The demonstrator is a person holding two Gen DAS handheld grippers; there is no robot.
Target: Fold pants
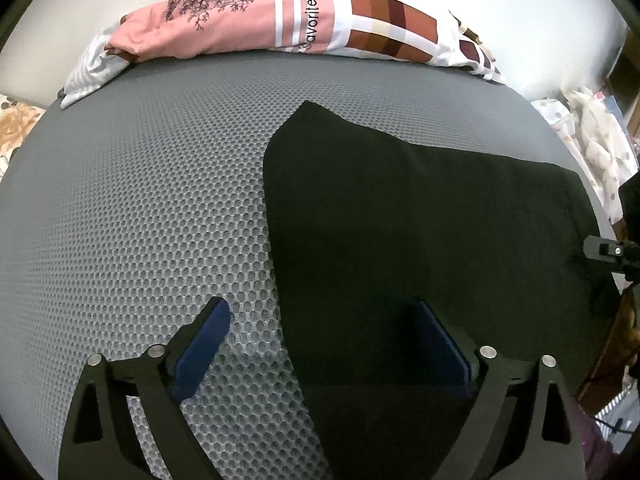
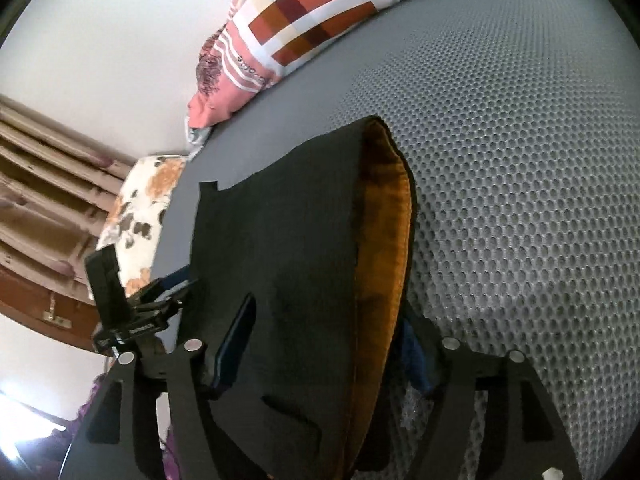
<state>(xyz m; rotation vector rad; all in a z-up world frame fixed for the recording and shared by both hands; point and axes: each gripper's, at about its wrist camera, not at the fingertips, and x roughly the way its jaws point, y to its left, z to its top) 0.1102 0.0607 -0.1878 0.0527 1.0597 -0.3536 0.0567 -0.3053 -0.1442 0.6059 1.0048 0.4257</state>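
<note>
A grey honeycomb-mesh mattress (image 1: 140, 200) is covered at four o'clock by folded black pants (image 1: 400, 220), at twelve by a pink-and-white patterned quilt (image 1: 248, 20).

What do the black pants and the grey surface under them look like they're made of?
The black pants look like a soft matte knit: no sheen, gentle folds, and an orange, seemingly fleecy lining showing at the open edge. The grey mat looks like woven honeycomb mesh with a slightly glossy thread, though foam can't be excluded.

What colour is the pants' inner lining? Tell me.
Orange-brown lining inside black pants; it shows best in the right wrist view.
</note>
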